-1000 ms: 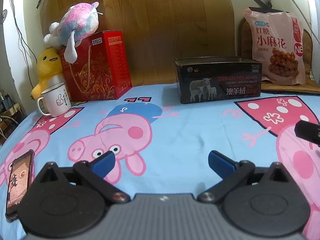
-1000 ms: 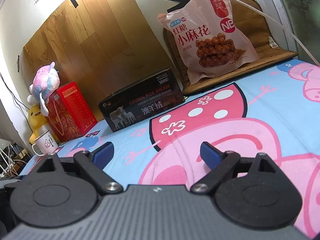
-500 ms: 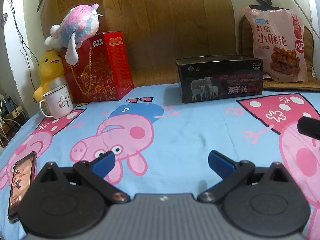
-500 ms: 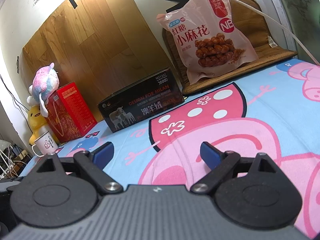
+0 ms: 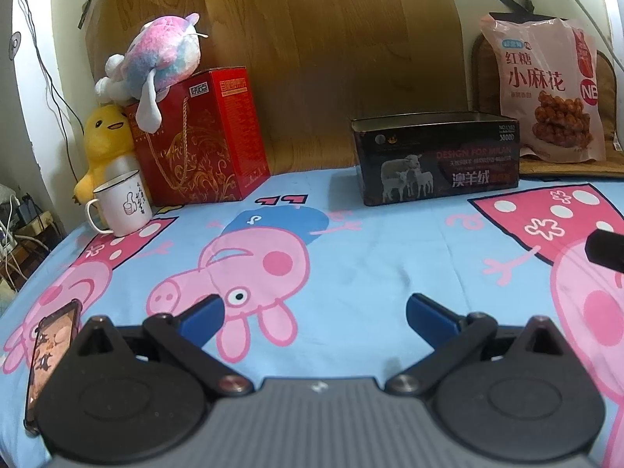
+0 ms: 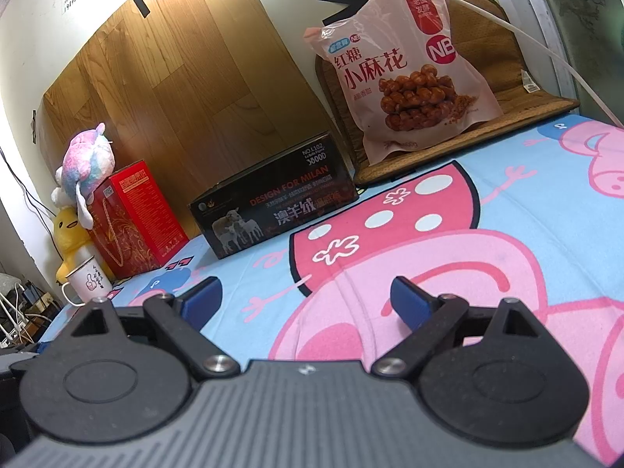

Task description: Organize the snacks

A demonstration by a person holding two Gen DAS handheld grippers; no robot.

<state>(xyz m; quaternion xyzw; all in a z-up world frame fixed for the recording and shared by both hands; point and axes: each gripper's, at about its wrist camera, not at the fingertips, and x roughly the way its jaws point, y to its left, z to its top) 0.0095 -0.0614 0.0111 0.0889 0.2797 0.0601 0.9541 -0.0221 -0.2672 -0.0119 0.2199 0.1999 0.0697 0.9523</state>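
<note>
A pink snack bag printed with fried dough twists leans upright at the back right on a brown mat; it also shows in the right wrist view. An open-topped black box with sheep pictures stands to its left, also seen in the right wrist view. My left gripper is open and empty, low over the cartoon-pig sheet, well short of the box. My right gripper is open and empty, low over the sheet, well short of the bag.
A red gift box with a pastel plush toy on top stands at the back left, beside a yellow duck plush and a white mug. A phone lies at the near left. A wooden board backs the bed.
The left wrist view has risen and pulled back slightly, so the box and bag sit a little lower. The right gripper has barely moved. Both stay open.
</note>
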